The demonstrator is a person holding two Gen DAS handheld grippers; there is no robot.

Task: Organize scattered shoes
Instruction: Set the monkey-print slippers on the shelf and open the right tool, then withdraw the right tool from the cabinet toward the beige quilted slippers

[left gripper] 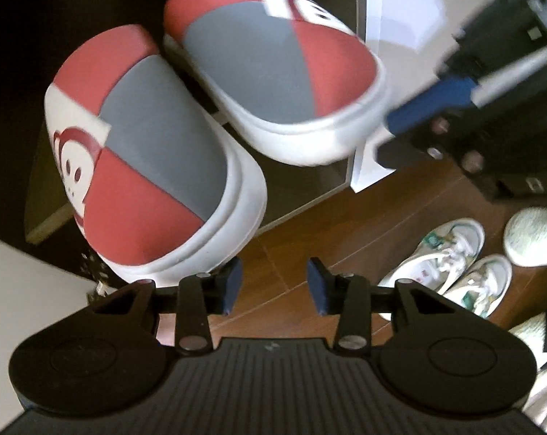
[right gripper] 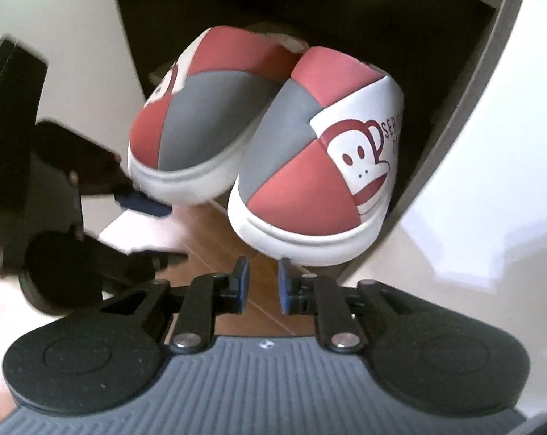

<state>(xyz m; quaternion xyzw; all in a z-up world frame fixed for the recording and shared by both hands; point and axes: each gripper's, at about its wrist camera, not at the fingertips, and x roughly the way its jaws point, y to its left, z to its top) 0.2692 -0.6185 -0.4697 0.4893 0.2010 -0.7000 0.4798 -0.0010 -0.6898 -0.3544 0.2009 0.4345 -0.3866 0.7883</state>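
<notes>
Wooden floor (left gripper: 309, 217) runs up to a dark, open cupboard (right gripper: 346, 11) with white sides. Two red, grey and white slippers sit side by side at its front edge, toes outward: the left slipper (left gripper: 146, 166) and the right slipper (left gripper: 273, 61). Just below them, the left gripper (left gripper: 275, 286) is parted and holds nothing. The right gripper (right gripper: 262, 284) is narrowly parted, also holding nothing. A pair of white sneakers (left gripper: 458, 264) lies on the floor to the right.

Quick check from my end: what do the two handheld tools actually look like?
Both match: left tool and right tool have matte black linkage arms with silver pivot pins, round black side discs, a ribbed grey body, and dark blue pads on the fingers. No cables or sleeves are visible.
</notes>
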